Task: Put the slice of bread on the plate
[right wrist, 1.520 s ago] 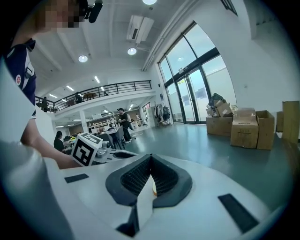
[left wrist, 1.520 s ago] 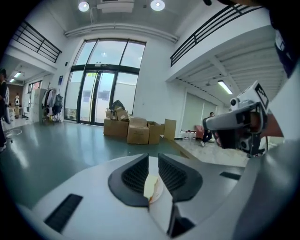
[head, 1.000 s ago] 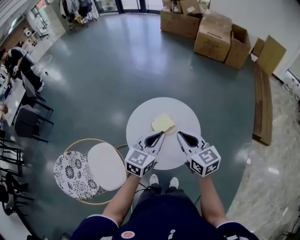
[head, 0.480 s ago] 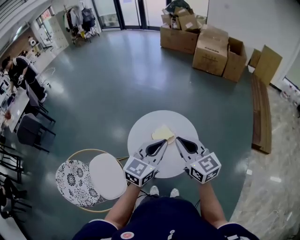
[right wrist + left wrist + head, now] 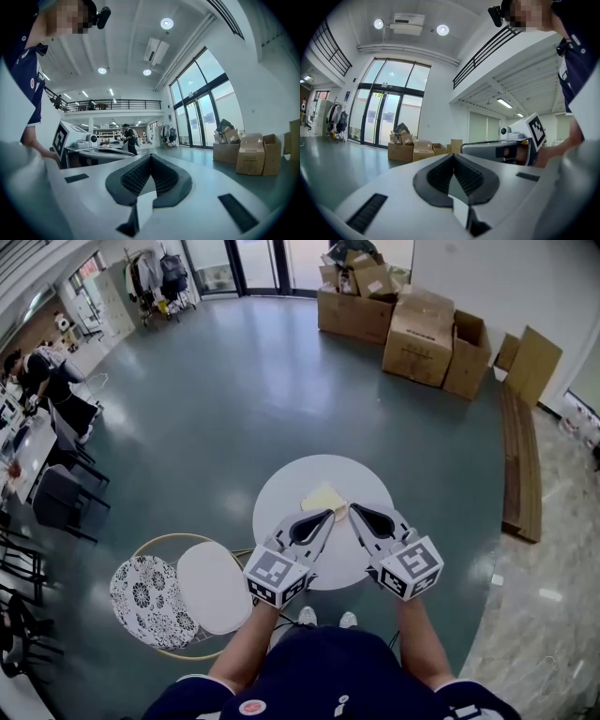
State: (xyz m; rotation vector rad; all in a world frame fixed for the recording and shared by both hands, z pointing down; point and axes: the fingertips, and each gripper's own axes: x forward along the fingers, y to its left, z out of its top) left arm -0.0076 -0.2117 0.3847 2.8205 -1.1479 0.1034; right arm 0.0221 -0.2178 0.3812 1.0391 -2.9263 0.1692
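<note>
A pale yellow slice of bread (image 5: pixel 324 498) lies on the far half of the round white table (image 5: pixel 300 486), over what looks like a small plate; its edge is too faint to be sure. Both grippers hang above the near half of the table, pointing away from me, tips just short of the bread. My left gripper (image 5: pixel 328 515) (image 5: pixel 453 157) is shut with nothing in it. Beside it, my right gripper (image 5: pixel 354 510) (image 5: pixel 150 157) is also shut and empty. Each gripper view looks out level across the hall and shows only the other gripper, not the table.
A plain white stool seat (image 5: pixel 214 587) and a patterned one (image 5: pixel 145 601) stand low at my left. Cardboard boxes (image 5: pixel 422 329) pile up at the far right, with a wooden bench (image 5: pixel 525 465) along the wall. Desks, dark chairs and a person (image 5: pixel 47 381) fill the far left.
Both grippers have come up a little from the table, still shut and side by side. The bread lies where it was.
</note>
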